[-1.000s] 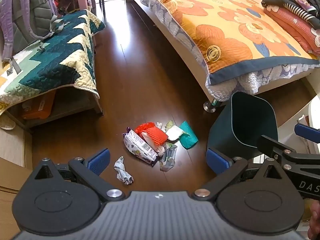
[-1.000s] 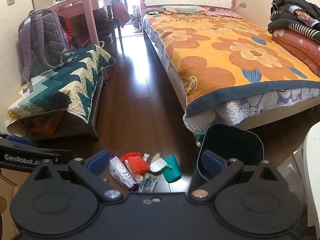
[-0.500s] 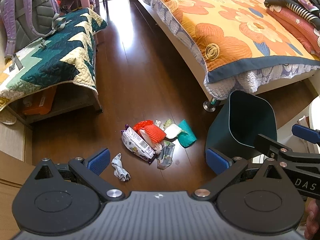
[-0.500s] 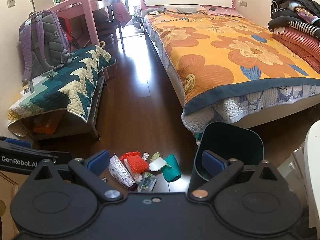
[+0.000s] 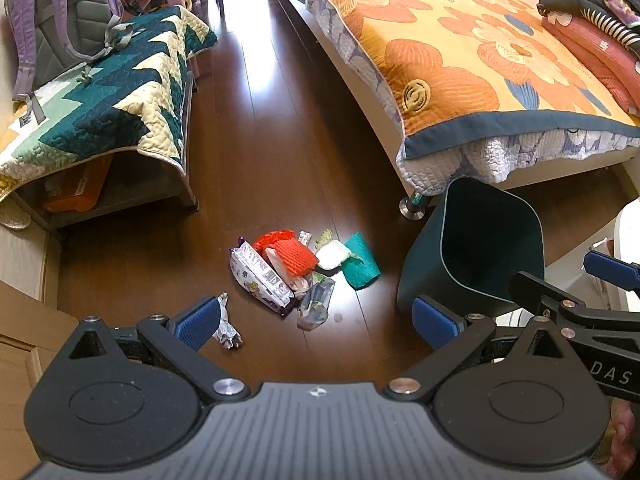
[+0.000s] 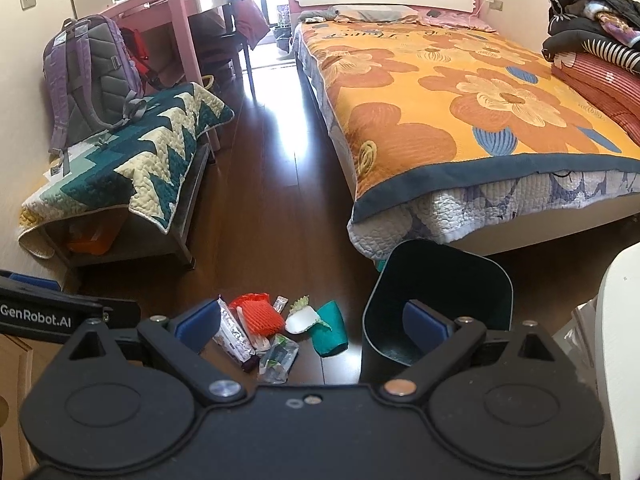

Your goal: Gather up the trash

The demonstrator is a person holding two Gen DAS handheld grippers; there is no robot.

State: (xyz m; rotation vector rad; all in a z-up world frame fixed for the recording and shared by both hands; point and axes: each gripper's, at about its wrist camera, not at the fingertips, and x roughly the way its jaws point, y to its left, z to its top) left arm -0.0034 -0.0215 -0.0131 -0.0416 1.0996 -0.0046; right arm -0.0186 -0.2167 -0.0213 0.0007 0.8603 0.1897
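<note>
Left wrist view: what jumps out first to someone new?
A small heap of trash lies on the dark wood floor, led by a bright red foam net beside a teal wrapper. Right of it, the dark green bin stands open and looks empty, by the corner of the orange floral bed. The left claw is open above the heap, a crumpled silver wrapper at its left finger.

Both wrist views look down from above, sharing the floor litter (image 5: 300, 276) and bin (image 6: 440, 300)

Glossy wood floor (image 6: 276, 184), floral bed (image 6: 460, 96), quilted bench (image 6: 132, 160)
</note>
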